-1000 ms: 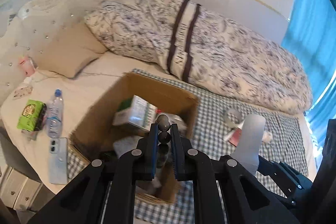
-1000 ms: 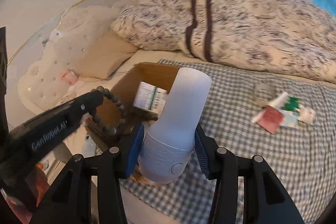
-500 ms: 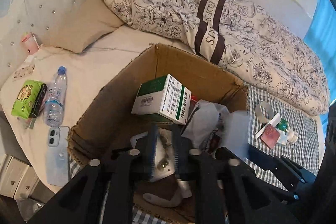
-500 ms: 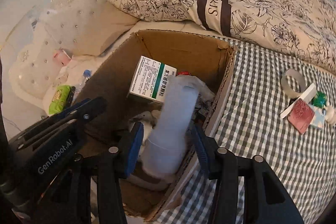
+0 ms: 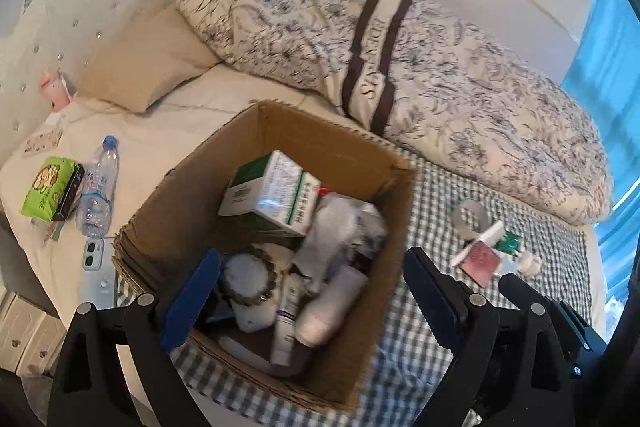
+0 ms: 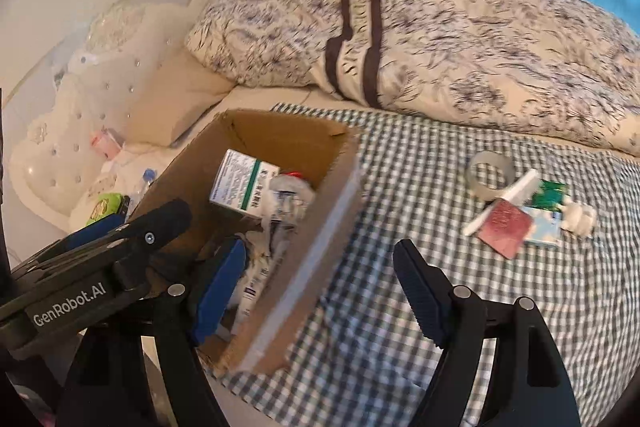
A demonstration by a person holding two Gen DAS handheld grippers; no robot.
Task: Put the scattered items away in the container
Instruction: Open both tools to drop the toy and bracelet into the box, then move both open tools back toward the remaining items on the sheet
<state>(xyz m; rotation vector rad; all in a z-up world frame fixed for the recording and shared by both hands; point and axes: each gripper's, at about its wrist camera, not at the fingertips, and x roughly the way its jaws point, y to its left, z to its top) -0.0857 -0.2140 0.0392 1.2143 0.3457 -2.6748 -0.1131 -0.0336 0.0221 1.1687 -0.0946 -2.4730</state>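
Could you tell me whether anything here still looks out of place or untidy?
Yes. A small cluster still lies loose on the checked blanket, right of the cardboard box: a tape roll, a red packet and a small white bottle. Both grippers, left and right, are open and empty.

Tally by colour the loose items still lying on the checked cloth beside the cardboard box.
Clear: 1, tape roll
White: 2, stick and small bottle
Red: 1, square packet
Green: 1, green packet
Light blue: 1, flat box
Total: 6
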